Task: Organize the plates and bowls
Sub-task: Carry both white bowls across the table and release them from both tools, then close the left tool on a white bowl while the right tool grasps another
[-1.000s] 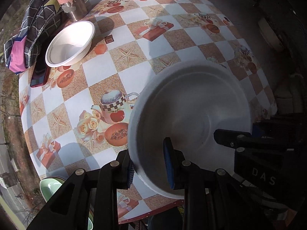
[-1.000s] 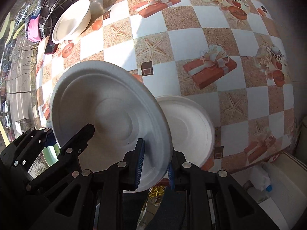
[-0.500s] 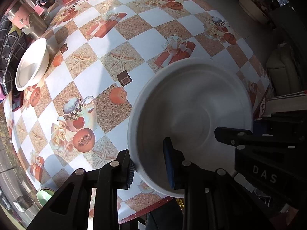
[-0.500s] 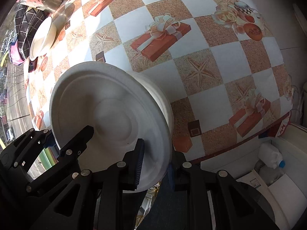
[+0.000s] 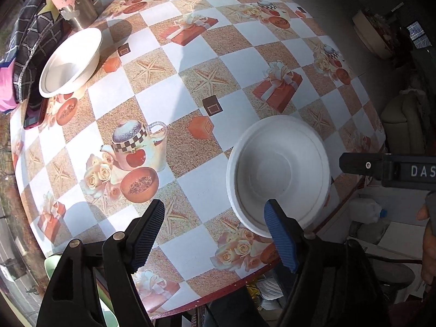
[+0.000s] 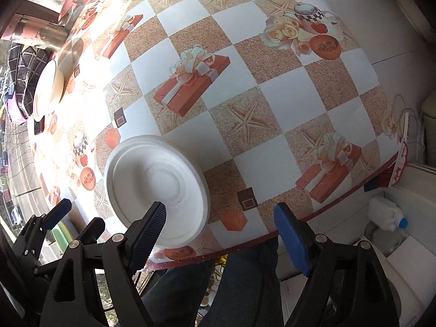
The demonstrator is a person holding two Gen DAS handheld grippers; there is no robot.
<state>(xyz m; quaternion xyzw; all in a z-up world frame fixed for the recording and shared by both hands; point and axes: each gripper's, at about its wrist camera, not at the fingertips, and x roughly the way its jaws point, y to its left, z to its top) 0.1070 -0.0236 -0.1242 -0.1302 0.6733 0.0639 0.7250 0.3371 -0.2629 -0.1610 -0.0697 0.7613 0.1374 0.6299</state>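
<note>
One plate [image 6: 155, 179] flat (rim up)

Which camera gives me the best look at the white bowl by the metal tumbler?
Left wrist: the white bowl shows its whole rim and inside, beside the metal tumbler. Right wrist shows it far off, nearly edge-on and washed out by glare.
</note>
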